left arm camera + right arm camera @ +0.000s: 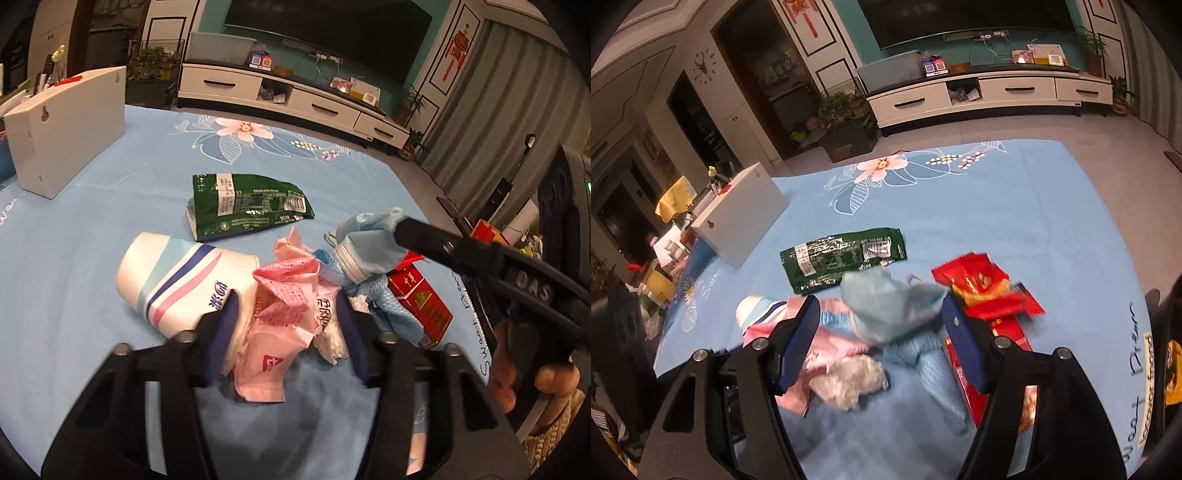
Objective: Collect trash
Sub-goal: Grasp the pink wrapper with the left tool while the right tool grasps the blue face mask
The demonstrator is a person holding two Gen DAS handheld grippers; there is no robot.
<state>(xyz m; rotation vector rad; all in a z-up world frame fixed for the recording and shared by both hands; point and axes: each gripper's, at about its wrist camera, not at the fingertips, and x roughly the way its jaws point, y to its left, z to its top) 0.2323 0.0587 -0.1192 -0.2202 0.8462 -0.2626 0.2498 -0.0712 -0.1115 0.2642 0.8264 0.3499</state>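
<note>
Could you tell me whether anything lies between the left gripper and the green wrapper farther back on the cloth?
Yes. The left gripper straddles a crumpled pink wrapper, which lies in front of the green wrapper, with the paper cup just beside it.

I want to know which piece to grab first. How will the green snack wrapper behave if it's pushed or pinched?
The green snack wrapper lies flat and creased on the blue cloth, so it is probably empty, light and floppy. Its glossy film may slip between jaws. Pushed, it would likely slide or buckle, not roll.
</note>
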